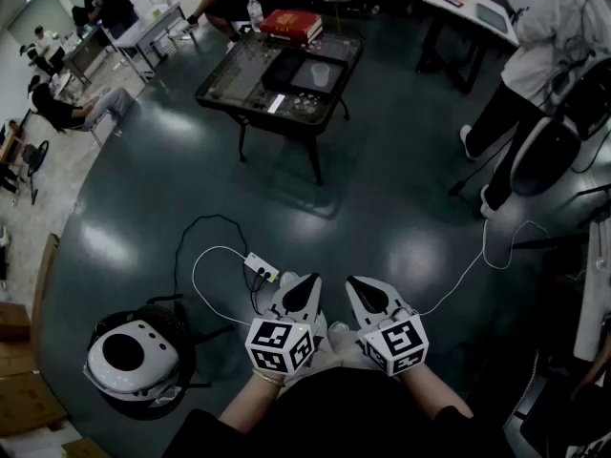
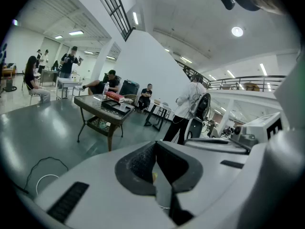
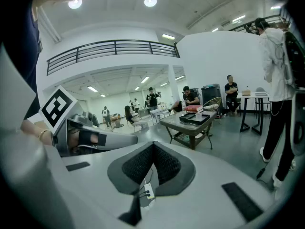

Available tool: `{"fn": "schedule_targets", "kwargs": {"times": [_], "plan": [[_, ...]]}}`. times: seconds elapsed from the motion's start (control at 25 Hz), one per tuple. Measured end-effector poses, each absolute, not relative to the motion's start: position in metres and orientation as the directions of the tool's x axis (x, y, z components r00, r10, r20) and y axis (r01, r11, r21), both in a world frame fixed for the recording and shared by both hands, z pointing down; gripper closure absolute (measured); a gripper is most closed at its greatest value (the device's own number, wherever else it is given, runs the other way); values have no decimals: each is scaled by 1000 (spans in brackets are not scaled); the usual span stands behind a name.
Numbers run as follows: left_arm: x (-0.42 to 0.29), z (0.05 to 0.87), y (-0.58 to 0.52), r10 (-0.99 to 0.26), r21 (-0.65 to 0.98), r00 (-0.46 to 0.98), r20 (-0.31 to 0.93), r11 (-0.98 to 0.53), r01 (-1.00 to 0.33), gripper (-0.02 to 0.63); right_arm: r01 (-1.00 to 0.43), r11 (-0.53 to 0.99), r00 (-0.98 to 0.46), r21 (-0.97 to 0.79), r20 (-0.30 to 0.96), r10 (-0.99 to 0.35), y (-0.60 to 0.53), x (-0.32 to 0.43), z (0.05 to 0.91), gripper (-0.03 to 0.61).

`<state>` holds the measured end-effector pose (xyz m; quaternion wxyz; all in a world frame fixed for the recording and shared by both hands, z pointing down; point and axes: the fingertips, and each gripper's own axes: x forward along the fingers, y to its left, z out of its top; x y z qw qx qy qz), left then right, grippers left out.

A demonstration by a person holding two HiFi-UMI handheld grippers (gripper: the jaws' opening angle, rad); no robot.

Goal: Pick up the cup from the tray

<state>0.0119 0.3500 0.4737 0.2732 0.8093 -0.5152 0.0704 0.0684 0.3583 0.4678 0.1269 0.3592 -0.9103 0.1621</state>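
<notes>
Far ahead on the dark floor stands a low dark table [image 1: 239, 89] carrying a black tray [image 1: 286, 70]. In the right gripper view the same tray [image 3: 193, 119] shows a small pale cup-like thing [image 3: 198, 116] on it, too small to make out well. Both grippers are held close to my body, far short of the table. My left gripper [image 1: 304, 289] has its jaws together with nothing in them, as the left gripper view [image 2: 155, 144] also shows. My right gripper [image 1: 368, 292] is likewise shut and empty [image 3: 153, 144].
A red book [image 1: 291, 24] and a bottle [image 1: 254, 10] sit at the table's far end. A power strip [image 1: 260, 267] with white cable lies on the floor just before the grippers. A white round device [image 1: 134, 351] rests at lower left. A person [image 1: 535, 55] stands at right.
</notes>
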Motion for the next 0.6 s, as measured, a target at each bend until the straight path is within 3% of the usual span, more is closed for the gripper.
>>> {"fn": "schedule_targets", "kwargs": {"times": [0.6], "plan": [[30,463,378,-787,303,451,421,-347,-888,601,-702,693,-705,-168,304,-641,389,85,443,568]]}}
